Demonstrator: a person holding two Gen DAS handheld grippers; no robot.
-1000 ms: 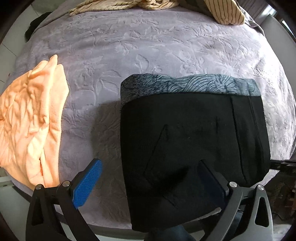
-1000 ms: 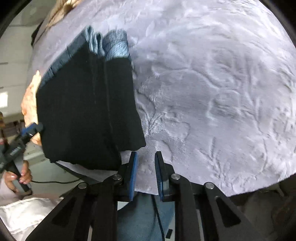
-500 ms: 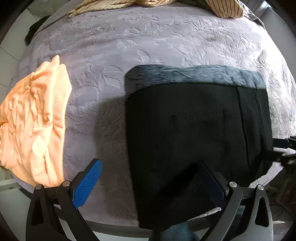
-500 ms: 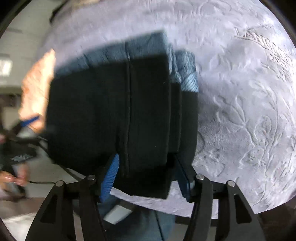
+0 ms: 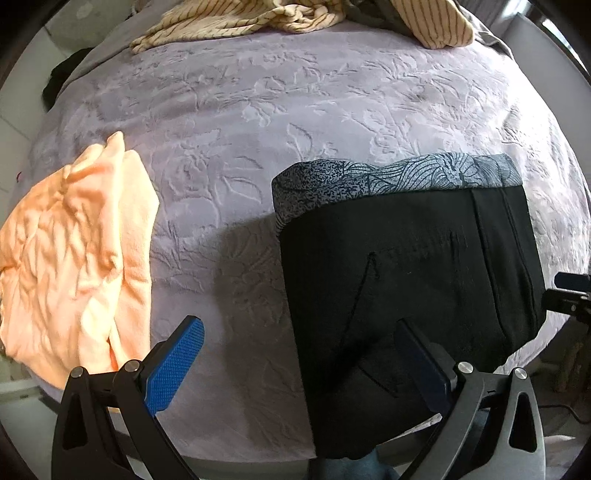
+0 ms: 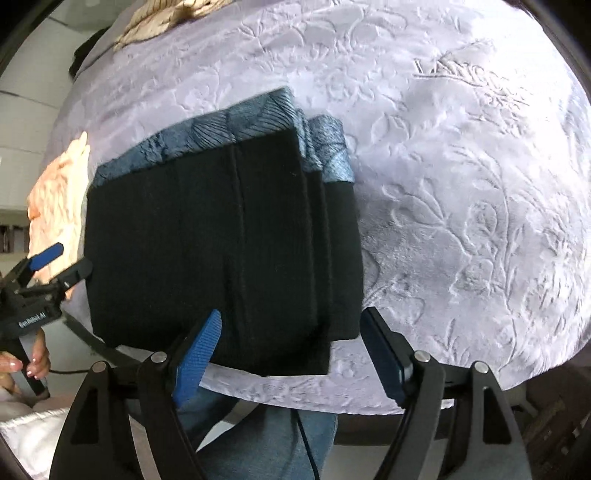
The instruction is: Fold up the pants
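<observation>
The black pants (image 5: 406,258) lie folded into a rectangle on the lilac bedspread (image 5: 295,110), with a blue-grey patterned waistband along the far edge. My left gripper (image 5: 299,354) hovers open over their near left corner, one finger above the bedspread and the other above the cloth. In the right wrist view the pants (image 6: 221,240) fill the centre left. My right gripper (image 6: 291,347) hangs above their near right corner. Its jaws are opening and the pads press on nothing. The left gripper (image 6: 62,264) shows at the left edge.
A crumpled orange garment (image 5: 74,251) lies on the left of the bed. Striped cream cloth (image 5: 295,18) is heaped along the far edge. The bed's near edge runs just below both grippers, with a person's jeans (image 6: 277,435) and hand (image 6: 26,362) beyond it.
My right gripper went from shut beside the pants to open above their near right corner, and it rose slightly. The left gripper stayed open and barely moved.
</observation>
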